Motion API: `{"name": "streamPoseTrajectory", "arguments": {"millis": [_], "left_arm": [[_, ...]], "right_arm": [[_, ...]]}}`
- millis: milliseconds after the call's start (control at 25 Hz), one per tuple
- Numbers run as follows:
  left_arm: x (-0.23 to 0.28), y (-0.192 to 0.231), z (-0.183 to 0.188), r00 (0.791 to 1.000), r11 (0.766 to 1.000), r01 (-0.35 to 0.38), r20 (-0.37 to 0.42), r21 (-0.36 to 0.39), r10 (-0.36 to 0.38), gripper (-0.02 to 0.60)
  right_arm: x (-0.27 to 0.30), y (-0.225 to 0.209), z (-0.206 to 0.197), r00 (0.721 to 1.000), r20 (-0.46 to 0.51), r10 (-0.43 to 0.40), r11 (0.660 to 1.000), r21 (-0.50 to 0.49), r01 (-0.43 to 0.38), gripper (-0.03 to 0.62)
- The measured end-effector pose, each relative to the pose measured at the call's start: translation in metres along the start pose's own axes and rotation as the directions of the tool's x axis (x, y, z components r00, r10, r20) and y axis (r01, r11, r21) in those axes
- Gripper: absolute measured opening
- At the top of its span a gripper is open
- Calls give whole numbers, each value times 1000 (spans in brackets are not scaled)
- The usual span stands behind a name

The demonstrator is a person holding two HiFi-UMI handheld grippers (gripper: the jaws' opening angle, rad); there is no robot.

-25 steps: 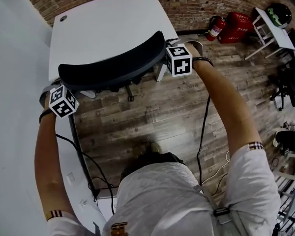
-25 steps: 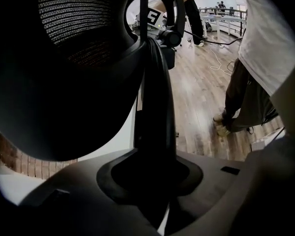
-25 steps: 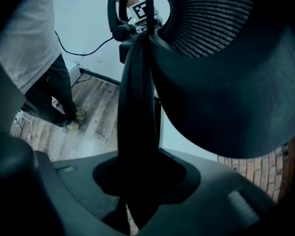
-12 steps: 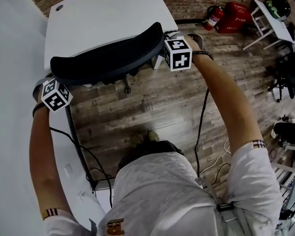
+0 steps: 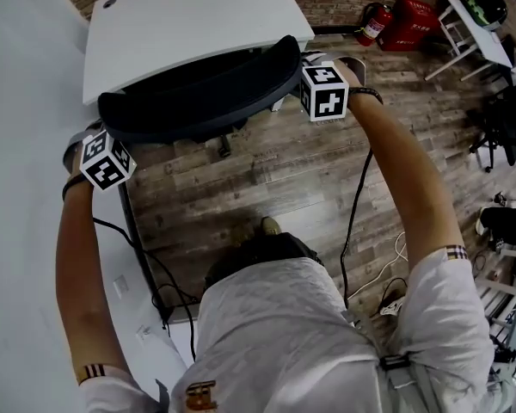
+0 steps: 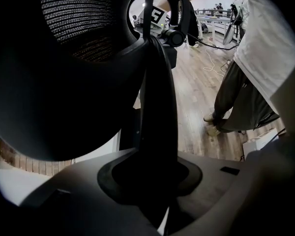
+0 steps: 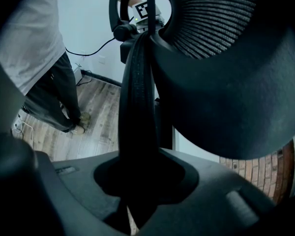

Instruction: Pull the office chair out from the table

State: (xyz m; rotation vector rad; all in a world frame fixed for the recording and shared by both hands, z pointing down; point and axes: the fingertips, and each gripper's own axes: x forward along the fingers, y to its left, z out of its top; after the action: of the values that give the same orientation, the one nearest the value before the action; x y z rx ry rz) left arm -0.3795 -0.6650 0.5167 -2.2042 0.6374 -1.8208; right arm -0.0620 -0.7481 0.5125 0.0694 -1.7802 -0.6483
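The office chair's dark curved backrest [image 5: 198,93] stands at the front edge of the white table [image 5: 189,15], seen from above in the head view. My left gripper [image 5: 93,140] grips its left end and my right gripper [image 5: 308,74] its right end; the fingertips are hidden behind the rim. In the left gripper view the jaws of that gripper [image 6: 152,181] are shut on the backrest's thin rim [image 6: 157,107]. In the right gripper view the other gripper [image 7: 140,181] clamps the rim [image 7: 137,107] the same way. The mesh back fills the upper part of both views.
The wooden floor [image 5: 267,170] lies between the chair and my feet [image 5: 262,228]. A white surface [image 5: 17,188] with a black leg [image 5: 138,231] runs along the left. Cables [image 5: 354,231] hang at the right. A fire extinguisher [image 5: 371,26], a red box [image 5: 417,22] and a small white table [image 5: 477,37] stand far right.
The backrest, held at both ends, has come away from over the tabletop towards me, and now sits at the table's front edge. Both grips stay in place.
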Motion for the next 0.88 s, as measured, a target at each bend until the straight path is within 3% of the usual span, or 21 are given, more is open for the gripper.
{"name": "streamPoseTrajectory", "arguments": {"millis": [880], "left_arm": [[-48,-94,16,1000,1000,-14,-9,4,14,98]], "right_arm": [[-46,97,20,1000,9,-10,1000,-23,10,98]]}}
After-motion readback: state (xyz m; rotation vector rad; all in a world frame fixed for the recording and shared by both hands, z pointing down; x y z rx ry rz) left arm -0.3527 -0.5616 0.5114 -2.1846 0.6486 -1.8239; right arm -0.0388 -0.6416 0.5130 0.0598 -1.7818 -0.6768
